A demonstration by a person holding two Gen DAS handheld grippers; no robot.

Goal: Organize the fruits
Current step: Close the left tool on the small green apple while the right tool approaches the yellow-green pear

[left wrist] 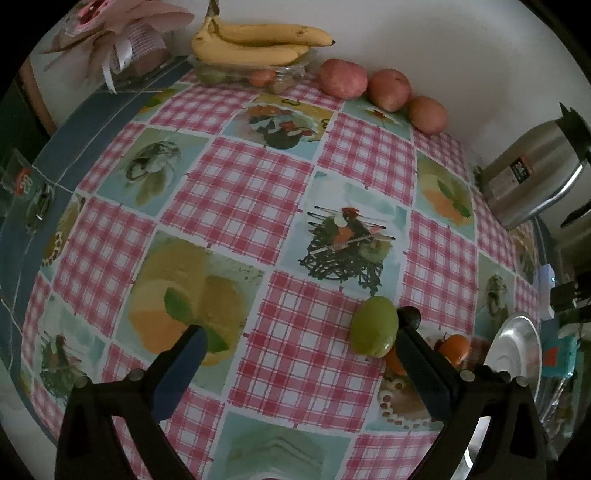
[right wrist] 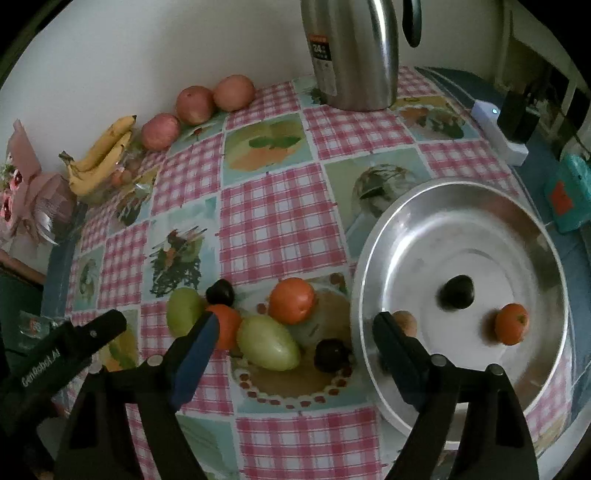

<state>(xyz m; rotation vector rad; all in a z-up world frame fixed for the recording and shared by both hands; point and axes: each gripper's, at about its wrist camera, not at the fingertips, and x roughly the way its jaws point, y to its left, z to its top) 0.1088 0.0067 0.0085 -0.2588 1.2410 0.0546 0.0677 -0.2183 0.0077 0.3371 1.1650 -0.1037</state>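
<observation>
A round metal plate (right wrist: 406, 221) lies on the checked tablecloth and holds a dark plum (right wrist: 456, 292), an orange (right wrist: 511, 324) and a small brown fruit (right wrist: 405, 322). Left of it lie loose fruits: two green ones (right wrist: 267, 343) (right wrist: 183, 311), two oranges (right wrist: 291, 300) (right wrist: 226, 325) and two dark plums (right wrist: 331, 355) (right wrist: 220, 292). My right gripper (right wrist: 295, 341) is open, above this cluster. My left gripper (left wrist: 301, 338) is open and empty; a green fruit (left wrist: 374, 326) lies just inside its right finger, with a dark plum (left wrist: 409, 316) and an orange (left wrist: 455, 349) beyond.
At the wall stand bananas (left wrist: 255, 42) on a clear container, three red apples (left wrist: 343, 78), a steel thermos (right wrist: 351, 51) and a pink wrapped gift (left wrist: 122, 33). A white device (right wrist: 496, 127) and a teal object (right wrist: 569, 192) sit beyond the plate.
</observation>
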